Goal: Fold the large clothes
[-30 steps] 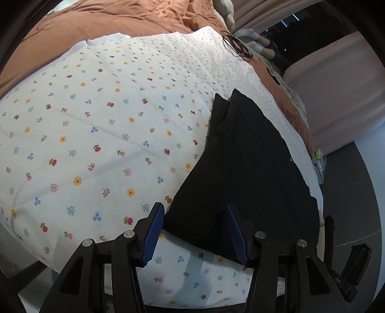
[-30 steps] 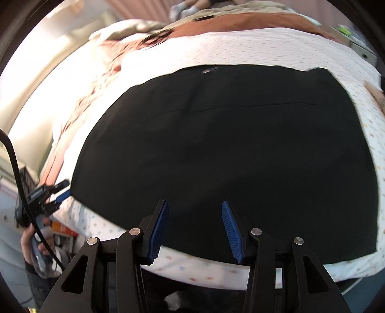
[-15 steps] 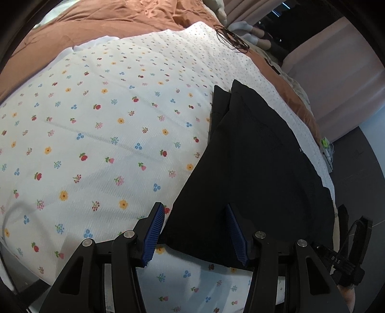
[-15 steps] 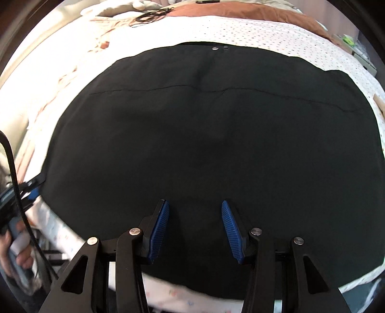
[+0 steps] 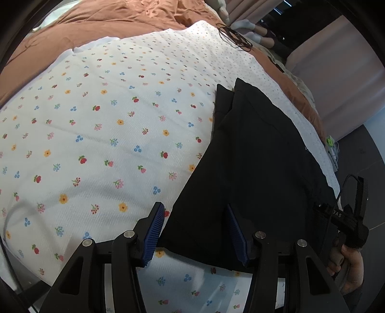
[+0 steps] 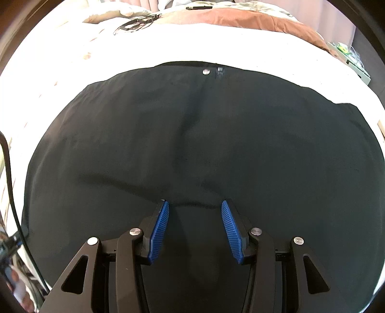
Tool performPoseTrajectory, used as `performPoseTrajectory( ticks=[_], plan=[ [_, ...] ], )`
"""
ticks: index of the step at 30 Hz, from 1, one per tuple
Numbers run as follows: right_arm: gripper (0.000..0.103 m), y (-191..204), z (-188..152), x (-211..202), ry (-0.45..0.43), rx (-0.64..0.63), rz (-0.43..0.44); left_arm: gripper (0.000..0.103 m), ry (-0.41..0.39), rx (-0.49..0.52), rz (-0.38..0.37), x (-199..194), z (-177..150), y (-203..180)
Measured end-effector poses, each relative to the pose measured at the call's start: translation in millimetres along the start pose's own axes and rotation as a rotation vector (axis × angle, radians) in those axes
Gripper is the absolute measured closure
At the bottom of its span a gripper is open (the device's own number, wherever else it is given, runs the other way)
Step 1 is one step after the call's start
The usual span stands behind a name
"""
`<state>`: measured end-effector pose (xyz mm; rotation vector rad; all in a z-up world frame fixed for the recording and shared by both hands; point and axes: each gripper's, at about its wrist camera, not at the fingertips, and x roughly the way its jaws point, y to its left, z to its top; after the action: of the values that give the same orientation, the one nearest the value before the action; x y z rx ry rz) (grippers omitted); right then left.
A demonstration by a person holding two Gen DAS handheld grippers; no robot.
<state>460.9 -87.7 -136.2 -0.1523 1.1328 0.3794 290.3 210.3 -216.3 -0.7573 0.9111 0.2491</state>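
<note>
Black trousers (image 6: 192,144) lie flat on the flowered sheet (image 5: 108,144) near the bed's edge. The left gripper (image 5: 195,231) hangs half open over their near corner, gripping nothing. The right gripper (image 6: 195,228) sits half open low over the dark cloth, nothing pinched.

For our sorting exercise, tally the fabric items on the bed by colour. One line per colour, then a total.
Black: 1, the folded garment
White with flowers: 1, the sheet
Rust-brown: 1, the blanket
Total: 3
</note>
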Motion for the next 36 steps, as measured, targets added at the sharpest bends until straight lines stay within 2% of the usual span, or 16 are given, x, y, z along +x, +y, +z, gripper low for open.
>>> performPoseTrajectory(
  ticks=[8,12,16,26,28,30,32,34,36],
  plan=[
    [0.066,-10.6,36.8,14.4,-0.025,0.036,-0.002,0.049,0.013,-0.031,0.002,1.8,2.7,0.1],
    [0.077,-24.8,59.0,21.7,-0.029,0.100,0.012,0.049,0.049,-0.142,-0.081,-2.0,3.9,13.3],
    [0.081,-37.5,69.7,25.0,-0.027,0.146,0.042,0.049,0.095,-0.241,-0.178,-2.0,2.6,23.5],
    [0.082,-52.0,92.1,41.2,-0.039,0.174,0.075,0.049,0.123,-0.319,-0.279,18.3,12.3,19.4],
    [0.084,-60.5,107.0,51.9,-0.045,0.174,0.078,0.049,0.125,-0.325,-0.288,21.4,13.5,17.4],
    [0.090,-58.0,122.0,63.1,-0.049,0.170,0.074,0.049,0.121,-0.322,-0.300,23.6,15.3,14.4],
    [0.092,-61.7,133.1,68.8,-0.043,0.186,0.086,0.056,0.117,-0.335,-0.300,24.7,14.9,15.2],
    [0.092,-59.2,139.8,65.1,-0.040,0.191,0.101,0.073,0.114,-0.335,-0.305,24.2,14.2,14.8],
    [0.092,-60.3,134.8,51.7,-0.055,0.187,0.127,0.078,0.112,-0.334,-0.310,22.9,12.6,13.1]
  ],
)
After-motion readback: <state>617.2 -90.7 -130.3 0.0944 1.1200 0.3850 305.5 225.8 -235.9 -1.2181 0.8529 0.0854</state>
